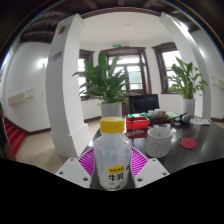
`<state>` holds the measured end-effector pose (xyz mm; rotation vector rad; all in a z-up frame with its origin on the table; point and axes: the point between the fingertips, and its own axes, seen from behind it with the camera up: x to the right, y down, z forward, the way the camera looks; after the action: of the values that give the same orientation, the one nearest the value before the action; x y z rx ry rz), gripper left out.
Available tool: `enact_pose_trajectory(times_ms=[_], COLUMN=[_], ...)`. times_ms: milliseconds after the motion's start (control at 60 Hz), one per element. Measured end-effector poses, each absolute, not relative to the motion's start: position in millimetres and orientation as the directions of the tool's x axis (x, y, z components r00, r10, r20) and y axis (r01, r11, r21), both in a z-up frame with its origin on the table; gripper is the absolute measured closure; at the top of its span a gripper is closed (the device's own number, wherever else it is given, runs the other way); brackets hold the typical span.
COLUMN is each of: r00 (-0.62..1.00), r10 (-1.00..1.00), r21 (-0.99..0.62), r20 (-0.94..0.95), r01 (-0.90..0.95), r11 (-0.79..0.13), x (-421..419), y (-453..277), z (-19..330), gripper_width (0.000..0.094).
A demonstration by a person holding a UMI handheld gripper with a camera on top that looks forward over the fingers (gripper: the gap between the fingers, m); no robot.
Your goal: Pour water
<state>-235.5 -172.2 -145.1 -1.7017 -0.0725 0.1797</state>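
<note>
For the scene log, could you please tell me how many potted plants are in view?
2. One plant stands beyond the bottle held in the gripper, by the window. The other plant is farther right. Others may be hidden.

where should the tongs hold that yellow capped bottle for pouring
On the labelled body of the bottle, below the yellow cap, coming level from the near side. It stands upright between the tongs, and its straight sides suit the pink pads; the shoulder narrows.

Brightness: room is bright, evenly lit.
Source: daylight from the windows (131, 70) behind the plants, panes washed out white.
Glare: overexposed patch on the far wall.
Distortion: strong fisheye, the white pillar (66, 85) bows.
Focus: distant objects soft.
</note>
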Motion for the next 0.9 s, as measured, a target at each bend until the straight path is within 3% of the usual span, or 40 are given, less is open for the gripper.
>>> enact_pose_trajectory(times_ms=[83, 100, 200, 450, 667, 900], r00=[0.964, 0.954, 0.852, 0.363, -0.127, -0.416], r10=[0.132, 0.130, 0.119, 0.095, 0.089, 0.057], r21=[-0.966, -0.957, -0.859, -0.371, 0.123, 0.416], r20=[-0.230, -0.269, -0.509, -0.927, -0.988, -0.908], r01=[-0.210, -0.250, -0.495, -0.924, -0.991, -0.909], r11=[-0.150, -0.146, -0.131, -0.093, -0.047, -0.011], x=[-226.8, -232.1, -232.1, -223.2, -207.0, -207.0], y=[-200.1, -172.9, -175.3, -151.4, -155.4, -156.0], z=[-129.2, -117.9, -79.8, -13.3, 7.6, -10.2], gripper_width=[0.0498, 0.0499, 0.0499, 0.0499, 0.0501, 0.0499])
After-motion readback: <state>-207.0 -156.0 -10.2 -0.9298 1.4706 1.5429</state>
